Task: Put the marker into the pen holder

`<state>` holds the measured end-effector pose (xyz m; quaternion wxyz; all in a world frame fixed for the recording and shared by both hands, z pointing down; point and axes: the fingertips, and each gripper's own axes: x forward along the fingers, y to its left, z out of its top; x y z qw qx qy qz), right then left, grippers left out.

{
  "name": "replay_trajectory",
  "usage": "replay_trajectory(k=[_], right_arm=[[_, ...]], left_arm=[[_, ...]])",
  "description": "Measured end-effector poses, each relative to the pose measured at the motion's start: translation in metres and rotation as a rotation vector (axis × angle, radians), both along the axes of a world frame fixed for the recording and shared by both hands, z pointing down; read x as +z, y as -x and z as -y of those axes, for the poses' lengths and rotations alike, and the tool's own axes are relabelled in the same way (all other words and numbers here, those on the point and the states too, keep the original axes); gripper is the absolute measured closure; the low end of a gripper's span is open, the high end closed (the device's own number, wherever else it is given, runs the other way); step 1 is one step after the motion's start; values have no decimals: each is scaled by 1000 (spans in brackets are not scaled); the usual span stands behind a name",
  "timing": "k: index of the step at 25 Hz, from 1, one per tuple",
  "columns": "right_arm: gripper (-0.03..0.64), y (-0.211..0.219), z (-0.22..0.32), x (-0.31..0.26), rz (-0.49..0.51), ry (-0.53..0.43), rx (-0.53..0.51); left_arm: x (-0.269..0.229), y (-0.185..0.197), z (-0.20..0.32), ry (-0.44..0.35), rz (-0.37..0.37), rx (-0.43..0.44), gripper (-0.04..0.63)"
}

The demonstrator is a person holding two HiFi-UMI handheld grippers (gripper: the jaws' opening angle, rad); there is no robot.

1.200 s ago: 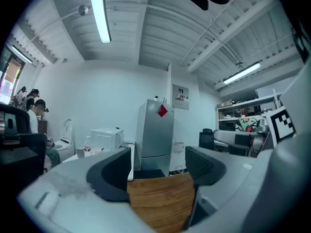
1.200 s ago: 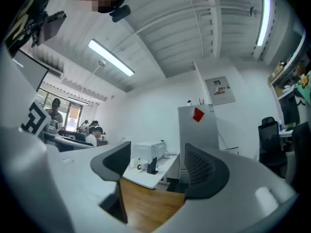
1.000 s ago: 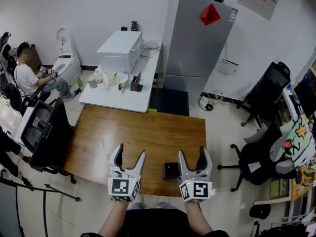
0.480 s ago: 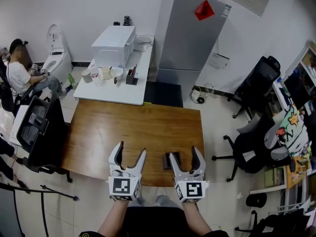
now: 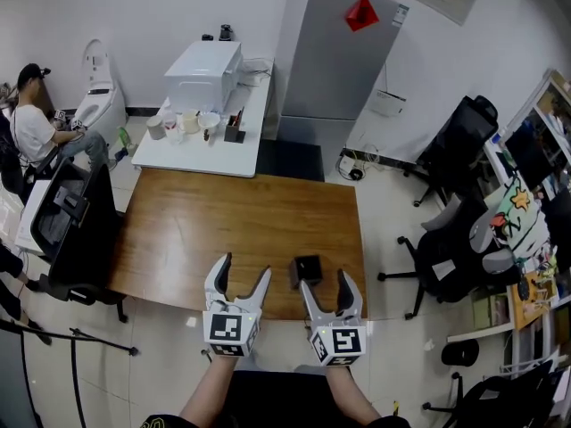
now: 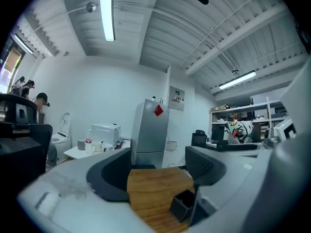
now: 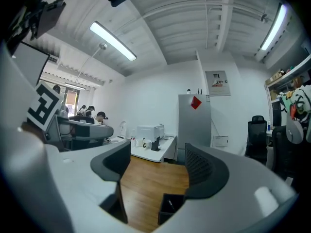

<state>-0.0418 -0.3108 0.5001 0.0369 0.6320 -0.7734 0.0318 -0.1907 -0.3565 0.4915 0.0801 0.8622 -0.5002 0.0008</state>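
Both grippers have slid back toward the near edge of the wooden table [image 5: 223, 230] compared to a second ago. Back then the right gripper [image 5: 326, 285] was right up alongside the pen holder [image 5: 308, 268] and partly covering it. Now the holder stands clear, just ahead of that gripper's left jaw and a bit right of the left gripper [image 5: 243, 277].

Quick count: two grippers, one black pen holder, one wooden table, one white table [image 5: 210, 154] behind it, one tall grey cabinet [image 5: 326, 56] with a single red diamond sticker [image 5: 361, 13], and one person seated [image 5: 31, 132] off at far left.

Jaws on both grippers are spread wide with nothing between them, only table and holder showing through the gap.

Holder is upright near the front edge of the wood. The right gripper view shows a thin pale streak inside it. Can't tell if that's the marker.
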Motion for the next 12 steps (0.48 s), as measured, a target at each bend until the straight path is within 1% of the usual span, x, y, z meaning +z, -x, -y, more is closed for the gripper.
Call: replay_trajectory(k=[3,6,9,12], right_arm=[[276,-14,-20,-8,26,-34,-22],[276,-33,-55,-9,38,-55,-66],[276,-64,-104,2,60,-47,-78],[276,-102,-151,22,111,-19,-71]], left_arm=[[-5,-4,-24,-17,16,-33,245],[-6,-18,-58,-13,21,-79,245],[1,-43,-110,2,43,-99,245],[13,-76,-173,23,57,-98,245]])
